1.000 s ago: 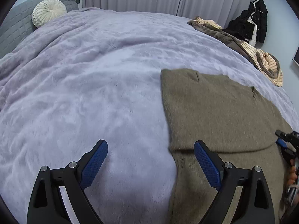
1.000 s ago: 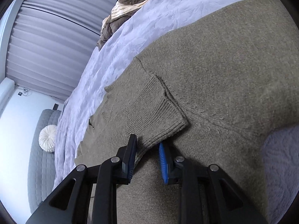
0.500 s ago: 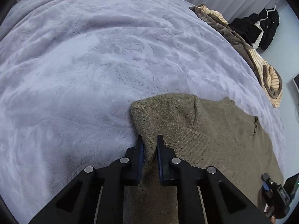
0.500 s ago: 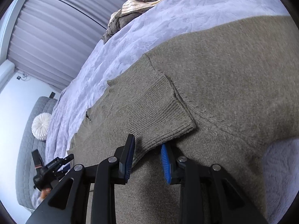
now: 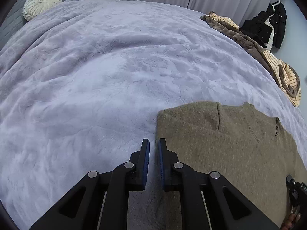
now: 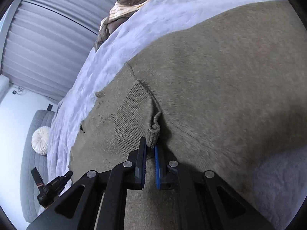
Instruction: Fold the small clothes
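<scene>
Right gripper (image 6: 150, 149) clenched on the sweater's (image 6: 220, 72) ribbed cuff (image 6: 153, 132); my left gripper (image 5: 153, 147) pinches its edge.

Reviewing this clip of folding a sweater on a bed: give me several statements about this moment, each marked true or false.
1. The right gripper has its jaws pinched on the sweater's ribbed cuff. True; they have just been closing on it.
2. The sweater is bright red. False: it is olive-brown.
3. A round cream cushion lies at the head of the bed. True.
4. The striped clothes lie on top of the sweater. False: the striped clothes pile lies apart from it, at the far edge of the lavender blanket.
5. A black jacket hangs near the curtains. True.
</scene>
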